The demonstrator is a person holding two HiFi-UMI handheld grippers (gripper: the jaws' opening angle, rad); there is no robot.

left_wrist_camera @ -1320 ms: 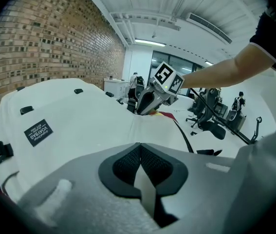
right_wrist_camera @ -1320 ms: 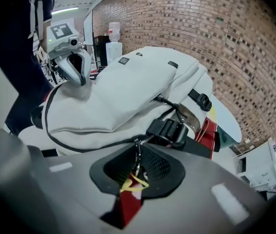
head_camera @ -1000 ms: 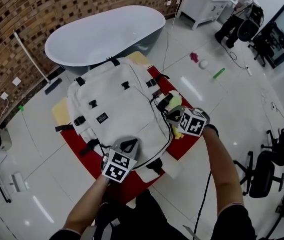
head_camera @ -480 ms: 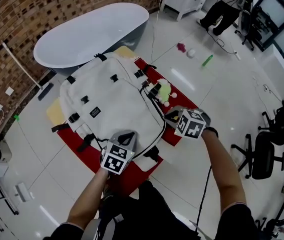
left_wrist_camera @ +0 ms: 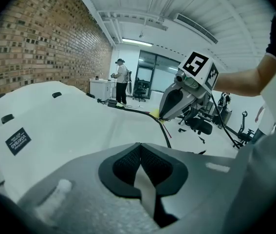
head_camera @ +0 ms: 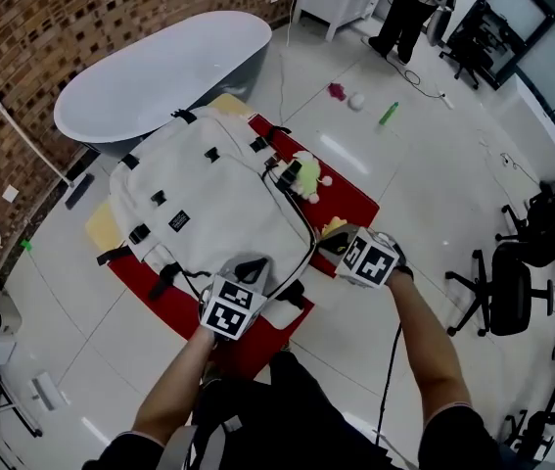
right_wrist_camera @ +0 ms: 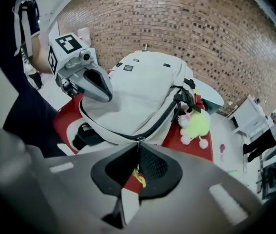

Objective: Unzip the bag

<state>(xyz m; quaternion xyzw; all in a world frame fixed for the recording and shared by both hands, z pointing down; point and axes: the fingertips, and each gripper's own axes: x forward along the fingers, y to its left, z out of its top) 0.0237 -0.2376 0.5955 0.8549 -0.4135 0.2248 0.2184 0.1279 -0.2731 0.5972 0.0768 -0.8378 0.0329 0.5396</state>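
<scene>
White backpack (head_camera: 213,199) on red mat (head_camera: 355,199), grey bathtub (head_camera: 150,71) behind

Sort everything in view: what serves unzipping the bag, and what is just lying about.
For the job: white backpack; zipper pull, clamped in the right gripper; left gripper, shut, at the backpack's near end.

Lying about: plush toy; red mat; bathtub; office chair.

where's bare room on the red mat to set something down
Bare red mat right of the plush toy, toward its far right corner. Crowded near edge: left gripper at the backpack, right gripper shut on its zipper pull.
</scene>
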